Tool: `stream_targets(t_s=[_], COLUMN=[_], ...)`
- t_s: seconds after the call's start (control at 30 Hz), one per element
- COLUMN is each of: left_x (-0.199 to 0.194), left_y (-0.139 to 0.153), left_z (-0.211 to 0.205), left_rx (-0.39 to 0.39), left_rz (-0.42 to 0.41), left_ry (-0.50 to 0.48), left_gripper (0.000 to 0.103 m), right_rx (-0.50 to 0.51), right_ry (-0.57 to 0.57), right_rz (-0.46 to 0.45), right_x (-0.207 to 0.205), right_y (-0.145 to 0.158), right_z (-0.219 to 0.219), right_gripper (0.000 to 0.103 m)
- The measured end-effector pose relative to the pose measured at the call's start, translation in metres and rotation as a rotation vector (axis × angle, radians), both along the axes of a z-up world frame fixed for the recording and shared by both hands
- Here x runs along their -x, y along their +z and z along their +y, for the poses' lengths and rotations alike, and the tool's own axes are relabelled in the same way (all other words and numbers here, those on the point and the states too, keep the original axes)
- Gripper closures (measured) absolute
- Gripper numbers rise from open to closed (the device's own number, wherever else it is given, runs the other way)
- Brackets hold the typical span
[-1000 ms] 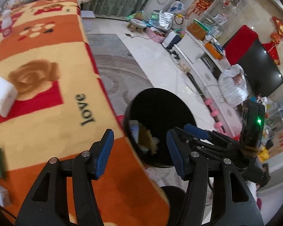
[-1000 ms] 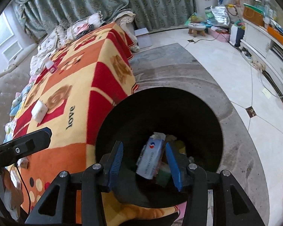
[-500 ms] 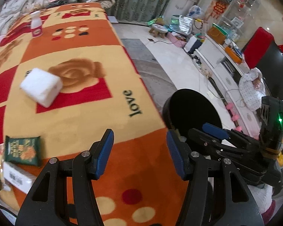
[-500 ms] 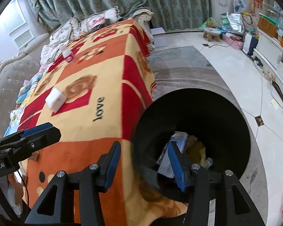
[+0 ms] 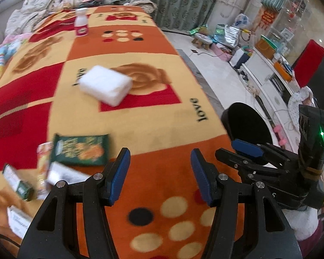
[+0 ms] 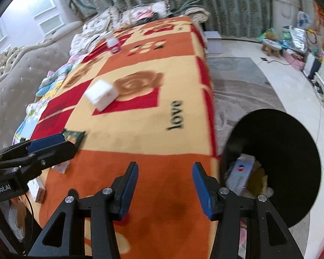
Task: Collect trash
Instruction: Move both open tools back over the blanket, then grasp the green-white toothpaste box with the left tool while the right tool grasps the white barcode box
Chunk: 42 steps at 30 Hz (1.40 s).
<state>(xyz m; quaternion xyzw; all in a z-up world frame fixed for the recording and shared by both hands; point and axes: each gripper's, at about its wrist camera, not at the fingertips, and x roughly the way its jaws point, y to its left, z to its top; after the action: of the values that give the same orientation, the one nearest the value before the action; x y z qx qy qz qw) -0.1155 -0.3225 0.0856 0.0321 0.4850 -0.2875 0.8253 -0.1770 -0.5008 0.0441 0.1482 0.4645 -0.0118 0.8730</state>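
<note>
A table with an orange, red and yellow blanket (image 5: 166, 129) holds trash. A white tissue pack (image 5: 105, 87) lies mid-table, also in the right wrist view (image 6: 101, 95). A green snack bag (image 5: 80, 150) and several small boxes (image 5: 17, 183) lie near the left. A white and pink bottle (image 5: 81, 24) stands far back. A black bin (image 6: 274, 164) beside the table holds a white carton (image 6: 239, 174) and other trash. My left gripper (image 5: 159, 172) is open and empty above the blanket. My right gripper (image 6: 165, 190) is open and empty above the table's near edge, left of the bin.
A sofa with bedding (image 6: 32, 64) runs along the table's far left. A grey rug (image 6: 237, 82) and tiled floor lie to the right. A low TV cabinet (image 5: 267, 73), bags and a small stool (image 5: 202, 41) stand along the far wall.
Both grippers have swung left from over the bin to over the table. The carton dropped from my right gripper now lies in the bin. Both stay open.
</note>
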Motion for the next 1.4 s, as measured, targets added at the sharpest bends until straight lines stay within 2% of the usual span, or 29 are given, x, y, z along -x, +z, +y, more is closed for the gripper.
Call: stream_targets(t_s=[0.27, 0.5, 0.73, 0.83, 0.97, 1.03, 1.3, 1.4], left_x=[-0.009, -0.014, -0.027, -0.036, -0.048, -0.054, -0.083, -0.086], left_y=[-0.003, -0.010, -0.027, -0.038, -0.046, -0.048, -0.058, -0.058], left_z=[0.073, 0.148, 0.206, 0.215, 0.216, 0.216, 0.206, 0.200], left_rx=[-0.028, -0.074, -0.129, -0.140, -0.140, -0.111, -0.036, -0.033], left_rz=[0.010, 0.021, 0.060, 0.083, 0.099, 0.097, 0.140, 0.142], left_ry=[0.113, 0.225, 0.342, 0.360, 0.364, 0.362, 0.339, 0.332], left_gripper=[0.046, 0.046, 0.046, 0.046, 0.046, 0.046, 0.046, 0.046], right_rx=[-0.013, 0.016, 0.057, 0.099, 0.118, 0.129, 0.115, 0.098], right_ry=[0.144, 0.260, 0.338, 0.388, 0.404, 0.407, 0.344, 0.317], right_rz=[0.027, 0.058, 0.086, 0.091, 0.093, 0.084, 0.054, 0.043], right_x=[-0.026, -0.055, -0.082, -0.089, -0.103, -0.111, -0.138, -0.148], right_y=[-0.008, -0.017, -0.028, -0.029, -0.031, -0.030, -0.031, -0.030], right_z=[0.057, 0.102, 0.128, 0.140, 0.150, 0.155, 0.158, 0.155], right_gripper=[0.053, 0.052, 0.051, 0.045, 0.045, 0.044, 0.042, 0.042])
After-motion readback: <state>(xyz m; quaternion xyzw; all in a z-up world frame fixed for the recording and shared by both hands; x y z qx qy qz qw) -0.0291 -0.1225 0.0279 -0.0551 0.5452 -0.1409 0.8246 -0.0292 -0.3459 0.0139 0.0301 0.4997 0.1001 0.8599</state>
